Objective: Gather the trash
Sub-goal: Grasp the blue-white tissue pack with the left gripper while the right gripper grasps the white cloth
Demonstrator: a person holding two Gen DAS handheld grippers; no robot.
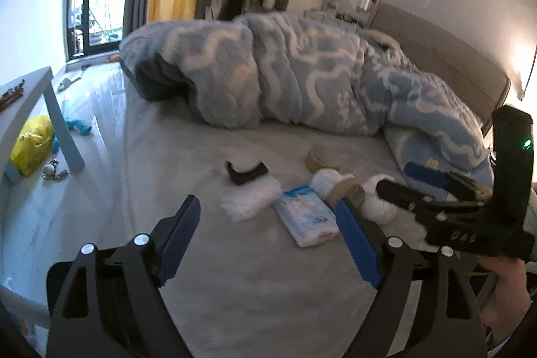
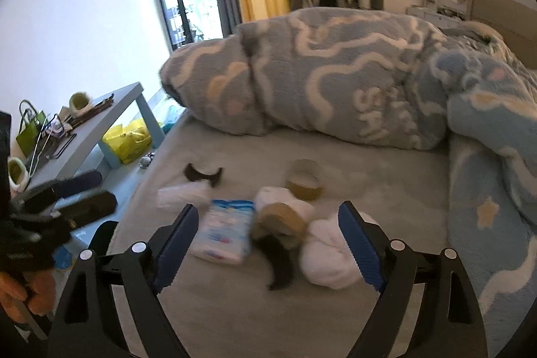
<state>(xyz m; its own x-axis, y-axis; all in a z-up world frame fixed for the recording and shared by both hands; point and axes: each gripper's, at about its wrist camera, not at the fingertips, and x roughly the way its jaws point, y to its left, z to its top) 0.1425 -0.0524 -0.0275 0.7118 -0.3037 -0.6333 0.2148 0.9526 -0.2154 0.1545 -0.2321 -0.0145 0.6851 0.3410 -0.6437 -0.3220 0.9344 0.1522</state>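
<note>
Tissue pack (image 1: 306, 216) near bed edge (image 1: 125, 156)

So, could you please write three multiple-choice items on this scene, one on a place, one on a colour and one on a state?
1. Where does the tissue pack lie?
A. on the bed
B. on the floor
C. on the side table

2. What colour is the bag under the side table?
A. red
B. yellow
C. black

3. How do the left tongs stand?
A. shut on the tissue pack
B. shut on nothing
C. open

Answers: 1 A, it rests on the grey sheet; 2 B, bright yellow plastic; 3 C, a wide gap shows between the blue pads, nothing gripped.
</note>
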